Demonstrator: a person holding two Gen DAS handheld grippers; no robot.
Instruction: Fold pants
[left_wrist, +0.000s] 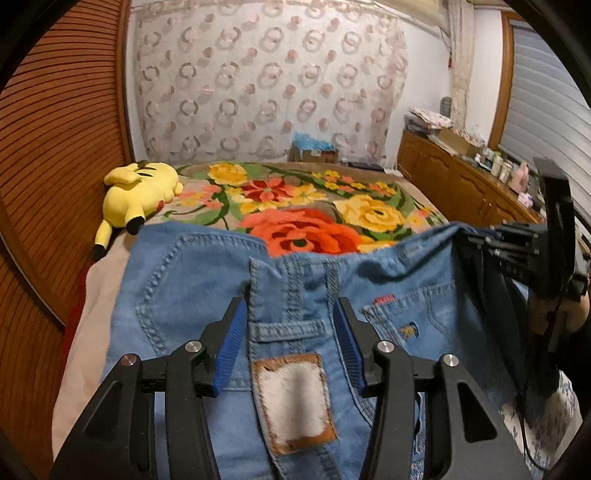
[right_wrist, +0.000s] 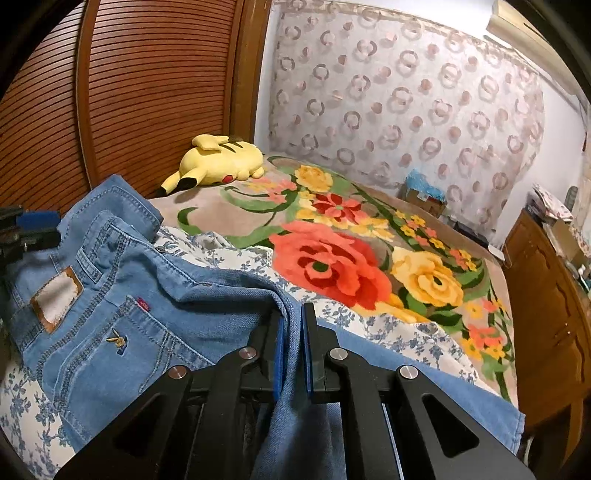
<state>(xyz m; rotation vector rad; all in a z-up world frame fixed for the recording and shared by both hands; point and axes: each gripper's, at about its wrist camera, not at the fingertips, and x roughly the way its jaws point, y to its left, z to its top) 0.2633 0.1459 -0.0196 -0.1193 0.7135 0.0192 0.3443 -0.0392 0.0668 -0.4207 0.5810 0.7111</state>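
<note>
I see the blue jeans (left_wrist: 295, 295) spread on the floral blanket (left_wrist: 314, 206) of the bed, my left gripper (left_wrist: 291, 314) parted astride their waistband, pads clear, my right gripper (right_wrist: 291, 325) pinching a denim fold, a yellow plush toy (right_wrist: 218, 162) beyond.

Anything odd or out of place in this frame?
Mostly the jeans: rumpled, not flat, one denim edge pinched in the right gripper. The waist patch looks worn white. The left gripper straddles the waistband, open. A plush lies on the bed, clear of the jeans.
</note>
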